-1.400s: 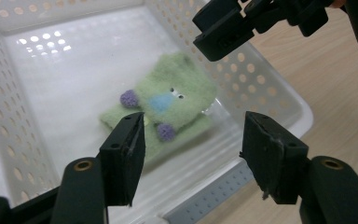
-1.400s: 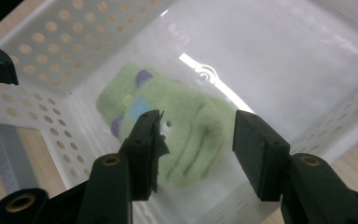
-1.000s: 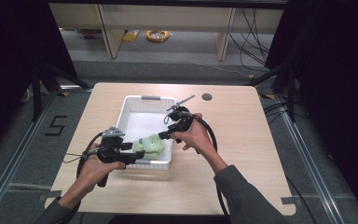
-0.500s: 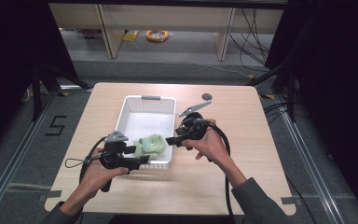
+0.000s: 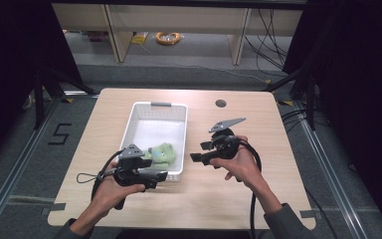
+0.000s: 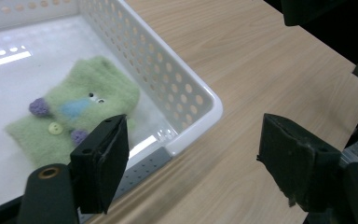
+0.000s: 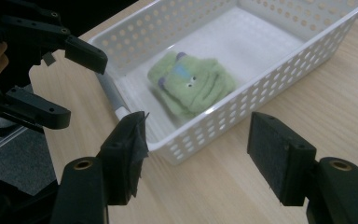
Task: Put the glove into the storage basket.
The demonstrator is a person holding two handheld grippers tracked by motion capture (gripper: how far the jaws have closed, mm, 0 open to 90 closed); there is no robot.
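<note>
The left hand-held gripper (image 5: pixel 154 175) is hovering at the basket's near edge, jaws spread wide and empty. At three o'clock of the white basket (image 5: pixel 178 138), the right hand-held gripper (image 5: pixel 197 152) is also gaping wide, holding nothing. A green knitted toy (image 5: pixel 162 154) is lying in the basket's near end on the bench (image 5: pixel 258 124).

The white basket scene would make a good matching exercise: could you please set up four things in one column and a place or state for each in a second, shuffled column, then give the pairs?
Things:
1. green plush toy
2. left gripper
3. right gripper
4. white basket

Places or states:
A. to the right of the basket, jaws open, holding nothing
B. on the wooden table, left of its middle
C. lying in the basket's near end
D. at the basket's near end, jaws open, holding nothing

Pairs: 1-C, 2-D, 3-A, 4-B
</note>
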